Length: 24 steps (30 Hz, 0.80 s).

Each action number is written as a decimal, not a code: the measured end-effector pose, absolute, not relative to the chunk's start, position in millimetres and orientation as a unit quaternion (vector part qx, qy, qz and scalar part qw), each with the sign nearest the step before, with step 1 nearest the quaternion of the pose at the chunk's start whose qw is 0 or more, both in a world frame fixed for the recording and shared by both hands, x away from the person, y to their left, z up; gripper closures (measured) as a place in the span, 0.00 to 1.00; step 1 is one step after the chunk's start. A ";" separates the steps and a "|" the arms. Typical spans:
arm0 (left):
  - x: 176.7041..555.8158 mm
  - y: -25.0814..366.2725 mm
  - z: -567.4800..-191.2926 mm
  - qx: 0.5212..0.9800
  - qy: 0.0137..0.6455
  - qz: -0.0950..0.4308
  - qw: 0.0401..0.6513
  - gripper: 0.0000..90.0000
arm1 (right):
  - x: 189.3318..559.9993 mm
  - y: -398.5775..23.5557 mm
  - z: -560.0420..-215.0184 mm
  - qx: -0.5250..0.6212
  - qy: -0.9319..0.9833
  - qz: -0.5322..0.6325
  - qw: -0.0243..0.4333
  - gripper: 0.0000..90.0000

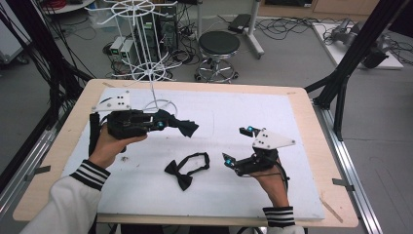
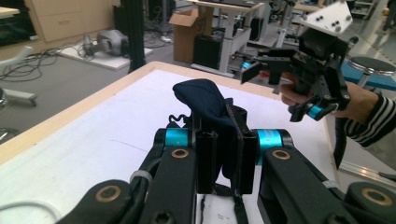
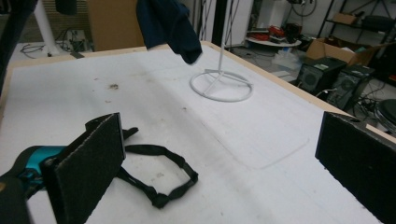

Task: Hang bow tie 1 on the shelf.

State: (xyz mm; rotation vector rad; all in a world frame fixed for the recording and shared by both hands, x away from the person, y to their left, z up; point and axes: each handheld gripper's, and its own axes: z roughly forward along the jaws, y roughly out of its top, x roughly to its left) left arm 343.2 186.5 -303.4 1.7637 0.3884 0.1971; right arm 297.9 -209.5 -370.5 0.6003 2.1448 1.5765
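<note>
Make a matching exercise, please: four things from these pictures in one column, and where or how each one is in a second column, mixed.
Things:
1. dark blue bow tie
2. black bow tie
3. right gripper
4. white wire stand

States:
A. lies flat on the white mat, strap in a loop
B. fingers wide apart, nothing between them
C. stands at the far side of the mat
D. clamped in the left gripper, lifted off the mat

Pairs: 1-D, 2-A, 3-B, 4-C

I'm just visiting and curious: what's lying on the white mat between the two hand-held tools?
In the high view, a second black bow tie with its looped strap lies flat between the left tool, shut on a dark bow tie, and the open right tool.
</note>
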 end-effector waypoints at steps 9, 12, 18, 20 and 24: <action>346.0 199.0 -293.0 0.756 0.193 0.105 0.617 0.92 | 287.3 -239.5 -385.0 0.249 0.751 0.570 0.223 0.01; 346.4 202.1 -290.1 0.755 0.202 0.106 0.614 0.92 | 283.1 -248.7 -390.8 0.261 0.744 0.572 0.225 0.01; 348.2 209.3 -285.9 0.752 0.222 0.116 0.610 0.92 | 275.3 -264.6 -400.4 0.276 0.733 0.574 0.238 0.01; 348.6 211.9 -284.3 0.750 0.229 0.119 0.609 0.92 | 273.2 -268.3 -402.6 0.279 0.729 0.576 0.243 0.01; 348.8 216.9 -280.8 0.748 0.236 0.125 0.607 0.92 | 270.6 -274.2 -407.8 0.285 0.724 0.578 0.246 0.01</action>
